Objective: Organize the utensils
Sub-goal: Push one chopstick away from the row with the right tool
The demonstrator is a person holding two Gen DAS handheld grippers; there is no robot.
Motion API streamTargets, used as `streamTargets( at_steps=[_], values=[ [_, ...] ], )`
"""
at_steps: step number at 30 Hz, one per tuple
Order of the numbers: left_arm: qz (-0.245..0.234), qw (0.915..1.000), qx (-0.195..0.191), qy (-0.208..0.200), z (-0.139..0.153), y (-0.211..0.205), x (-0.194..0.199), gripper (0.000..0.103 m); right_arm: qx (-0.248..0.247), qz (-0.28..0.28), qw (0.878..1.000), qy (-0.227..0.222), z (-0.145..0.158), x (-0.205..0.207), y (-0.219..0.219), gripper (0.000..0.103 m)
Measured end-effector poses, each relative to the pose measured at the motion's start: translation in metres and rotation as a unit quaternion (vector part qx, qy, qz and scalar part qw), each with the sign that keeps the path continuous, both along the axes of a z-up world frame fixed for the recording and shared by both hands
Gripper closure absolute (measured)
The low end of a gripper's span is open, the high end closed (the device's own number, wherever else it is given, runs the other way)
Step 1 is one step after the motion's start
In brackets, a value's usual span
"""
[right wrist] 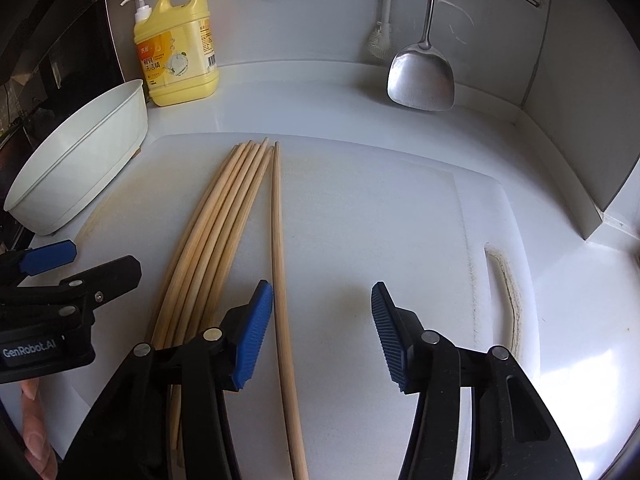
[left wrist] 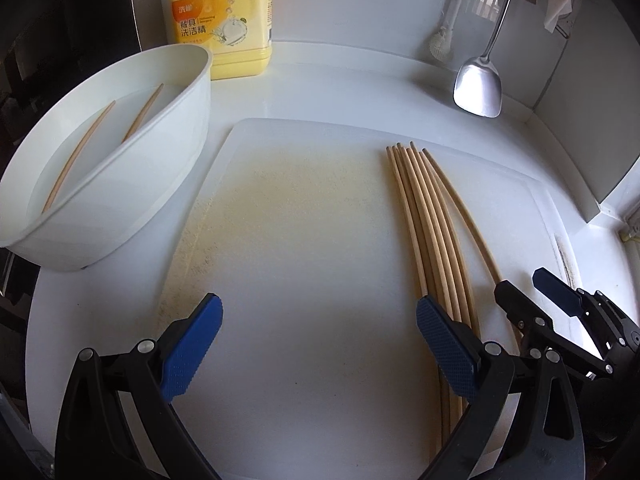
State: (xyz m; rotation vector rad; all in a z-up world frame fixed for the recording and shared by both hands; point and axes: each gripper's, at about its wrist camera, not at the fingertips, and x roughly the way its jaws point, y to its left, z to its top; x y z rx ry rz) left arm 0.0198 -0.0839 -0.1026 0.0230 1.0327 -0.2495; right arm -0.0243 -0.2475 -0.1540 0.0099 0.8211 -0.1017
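On the cutting board (right wrist: pixel 360 220), a lone chopstick (right wrist: pixel 280 280) lies lengthwise, pointing away from the right gripper (right wrist: pixel 322 336), just beside a bundle of chopsticks (right wrist: pixel 208 248). It sits between that gripper's parted jaws, close against the left pad (no contact that I can see). The left gripper (left wrist: pixel 318 344) is open and empty, farther off.
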Motion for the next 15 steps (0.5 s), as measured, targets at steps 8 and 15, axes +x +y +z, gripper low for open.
streamTargets(
  at_steps=[8, 15],
  values=[
    [-0.007, 0.9999, 0.011, -0.010, -0.006, -0.013, -0.003, 0.007, 0.004, -0.003, 1.000, -0.008, -0.001, -0.007, -0.010, 0.053],
    [-0.004, 0.9998, 0.014, -0.013, -0.007, -0.017, -0.002, 0.007, 0.005, 0.000, 1.000, -0.009, -0.002, -0.009, -0.012, 0.053]
  ],
)
